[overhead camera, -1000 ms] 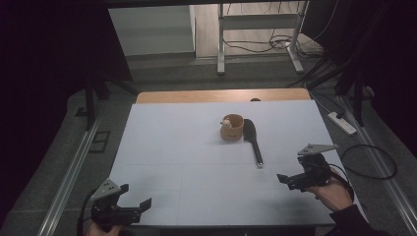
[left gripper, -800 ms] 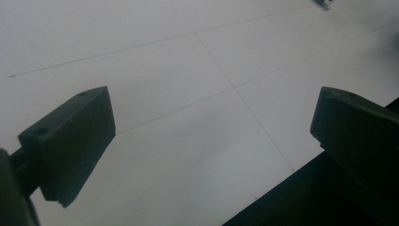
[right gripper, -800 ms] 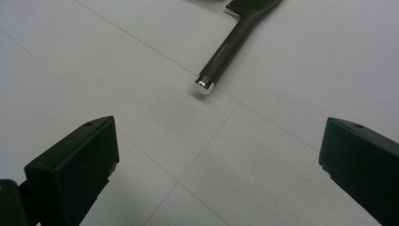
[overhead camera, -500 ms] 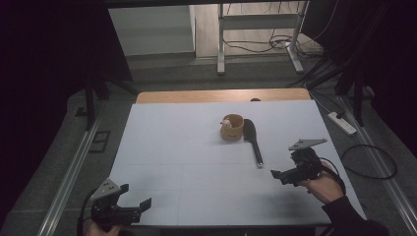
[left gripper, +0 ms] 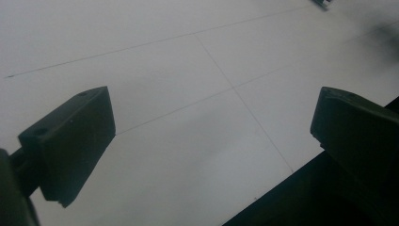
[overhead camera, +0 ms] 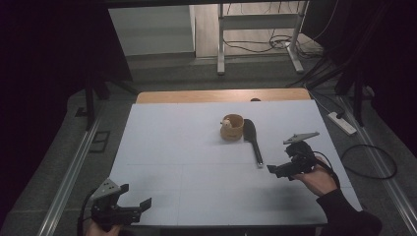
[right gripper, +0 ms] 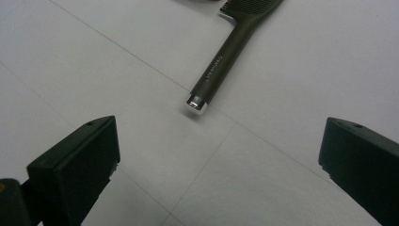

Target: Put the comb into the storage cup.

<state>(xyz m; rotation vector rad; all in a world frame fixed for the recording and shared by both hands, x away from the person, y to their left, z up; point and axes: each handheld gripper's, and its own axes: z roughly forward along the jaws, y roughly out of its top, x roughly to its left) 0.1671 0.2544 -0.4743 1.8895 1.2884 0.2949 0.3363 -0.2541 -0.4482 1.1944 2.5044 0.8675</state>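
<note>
At the lower left of the high view sits the left gripper [overhead camera: 132, 209], low on the near edge of the white table [overhead camera: 172, 142]. Its jaws are wide apart with nothing between them, and the left gripper view has just bare table under them.

Near the middle of the high view, a bit up and to the right, stands a small wooden cup [overhead camera: 231, 127]. Just beside it on its right lies the black hairbrush [overhead camera: 252, 138] – flat on the table, head toward the top of the frame, handle toward the bottom.

At the right of the high view is the right gripper [overhead camera: 279, 170], held in a hand [overhead camera: 318, 179] and pointing left at the handle end. Its jaws are wide apart too, with nothing in them. In the right gripper view the handle [right gripper: 221, 63] comes down from the top of the frame, and its shiny tip [right gripper: 196, 103] lies ahead of the jaws.

The brush looks light and stiff, maybe a bit slippery – the thin handle, near its tip, looks like the best place to grab
</note>
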